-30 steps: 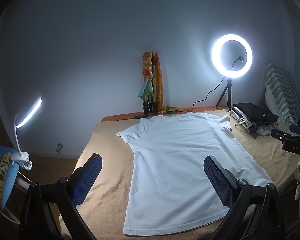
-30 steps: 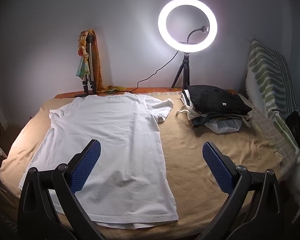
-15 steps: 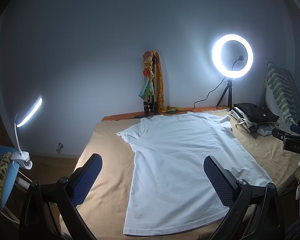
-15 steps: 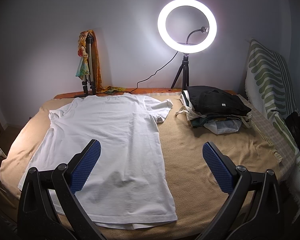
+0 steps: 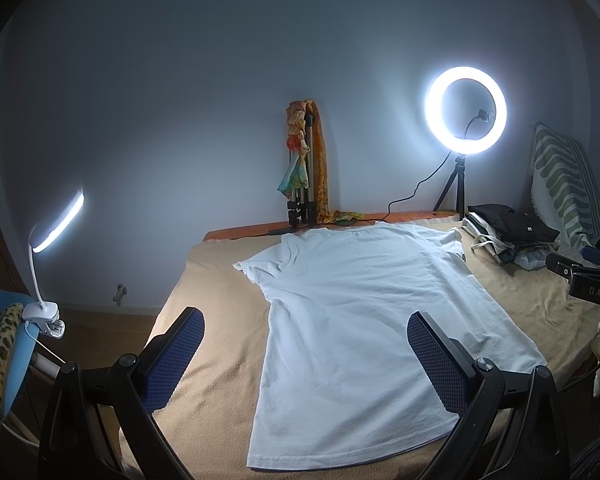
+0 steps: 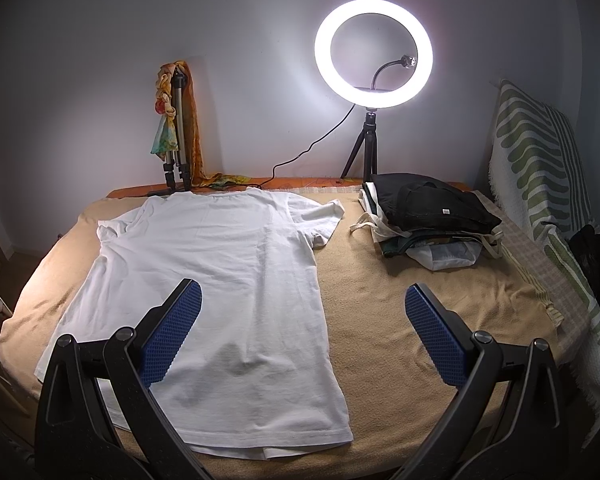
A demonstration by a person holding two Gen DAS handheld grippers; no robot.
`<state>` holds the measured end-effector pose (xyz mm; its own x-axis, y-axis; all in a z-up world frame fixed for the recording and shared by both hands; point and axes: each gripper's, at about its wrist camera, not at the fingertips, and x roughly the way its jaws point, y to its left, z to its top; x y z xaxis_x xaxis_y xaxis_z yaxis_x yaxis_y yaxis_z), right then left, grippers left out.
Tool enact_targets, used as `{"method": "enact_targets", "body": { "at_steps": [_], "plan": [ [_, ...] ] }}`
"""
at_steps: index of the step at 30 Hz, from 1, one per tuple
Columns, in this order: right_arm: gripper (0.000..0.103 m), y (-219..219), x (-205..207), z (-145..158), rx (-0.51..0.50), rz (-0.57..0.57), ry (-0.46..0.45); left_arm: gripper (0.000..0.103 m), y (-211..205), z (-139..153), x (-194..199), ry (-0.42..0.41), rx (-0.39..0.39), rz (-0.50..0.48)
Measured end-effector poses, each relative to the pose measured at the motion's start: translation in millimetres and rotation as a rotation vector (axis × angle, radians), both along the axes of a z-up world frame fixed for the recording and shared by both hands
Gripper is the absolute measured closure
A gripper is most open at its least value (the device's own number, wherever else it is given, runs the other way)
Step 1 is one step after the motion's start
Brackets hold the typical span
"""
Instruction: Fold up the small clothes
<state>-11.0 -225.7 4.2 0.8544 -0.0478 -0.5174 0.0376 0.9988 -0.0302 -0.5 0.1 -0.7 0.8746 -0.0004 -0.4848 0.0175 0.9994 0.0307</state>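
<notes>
My left tongs [image 5: 306,354] and right tongs [image 6: 303,332] hang wide open over the white shirt [image 6: 220,272], and a sloppy grab could bunch it.

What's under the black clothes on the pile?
Under the black clothes lie pale cloth bags with straps, something dark green and a clear plastic bag. The rest is covered, so I can't tell what else is there.

Both tools look alike beside the white T-shirt [image 5: 356,320]. The left gripper [image 5: 306,354] has black plastic arms with triangular cut-outs, round pivot screws, and blue fingers [image 5: 176,360] with a dimpled grid texture. The right gripper [image 6: 302,330] matches, blue pads [image 6: 436,336] included.
</notes>
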Motion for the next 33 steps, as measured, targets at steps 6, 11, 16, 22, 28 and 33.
{"method": "enact_targets", "body": {
  "at_steps": [6, 11, 16, 22, 28, 33],
  "plan": [
    [0.000, -0.7, -0.2, -0.1, -0.001, 0.000, -0.001, 0.000, 1.1, -0.7, -1.6, 0.002, 0.000, 0.000],
    [0.000, -0.4, -0.5, -0.6, 0.000, 0.000, -0.001, 0.000, 5.6, -3.6, -1.3, 0.004, -0.001, 0.002],
    [0.000, -0.1, -0.7, -1.0, -0.001, 0.001, -0.002, 0.000, 6.0, -6.8, 0.6, 0.016, -0.004, 0.006],
    [0.000, -0.1, -0.3, -1.0, -0.001, 0.001, -0.002, 0.000, 8.1, -8.8, 2.3, 0.041, -0.016, 0.008],
    [0.000, 0.0, 0.0, -1.4, -0.001, 0.001, -0.002, 0.000, 13.6, -12.7, 1.8, 0.052, -0.033, 0.017],
    [0.000, 4.0, 2.0, -3.3, 0.006, 0.011, -0.004, 0.000, 22.2, -18.4, 3.6, 0.055, -0.056, 0.034]
  ]
}}
